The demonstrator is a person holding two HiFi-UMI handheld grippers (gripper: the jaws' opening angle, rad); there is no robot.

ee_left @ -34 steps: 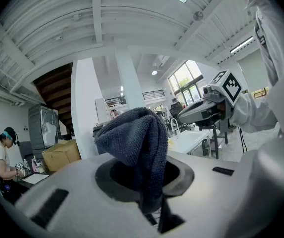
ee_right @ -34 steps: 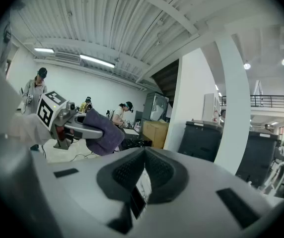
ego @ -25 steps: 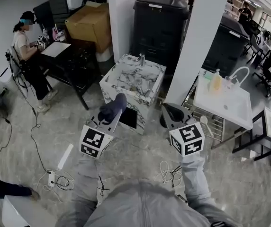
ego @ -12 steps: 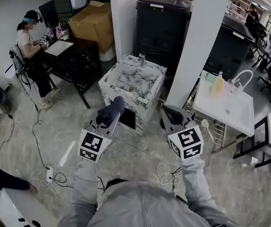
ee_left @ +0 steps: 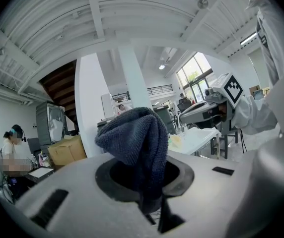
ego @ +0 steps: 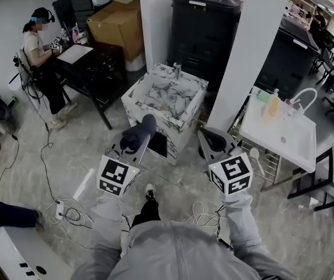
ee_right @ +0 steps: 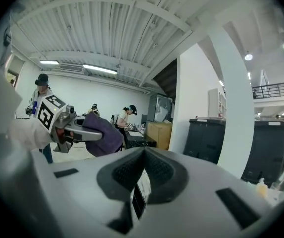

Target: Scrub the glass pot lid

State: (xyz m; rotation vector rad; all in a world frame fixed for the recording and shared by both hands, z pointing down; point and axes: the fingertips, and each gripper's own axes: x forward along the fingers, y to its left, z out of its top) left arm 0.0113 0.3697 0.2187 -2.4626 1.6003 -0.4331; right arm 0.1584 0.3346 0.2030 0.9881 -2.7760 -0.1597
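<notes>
The left tongs (ego: 138, 139) were seen clamped on a dark blue-grey towelling cloth (ee_left: 134, 133), which was bunched up and stood out beyond the tips. Ahead of the tongs, and between the two pairs, a white box-shaped basin with grey marble veining (ego: 181, 136) was seen on the floor. The right tongs (ego: 214, 140) were closed down to a narrow slit, and nothing was held in them. Well off to the right of the right tongs, a white sink unit with a curved tap (ego: 284, 147) could be seen.

The glass pot lid was not made out in any view, though it may have lain in the veined basin. The lid was judged to be stiff, fairly heavy, breakable and slippery once wet. It would best be taken at its knob or pinched at the rim by the right tongs, while the soft, light cloth was rubbed over the glass.

No brand, label or legible writing was found. Only the black-and-white square patterns on the left marker cube (ego: 117, 177) and the right marker cube (ego: 231, 174) were noted.
</notes>
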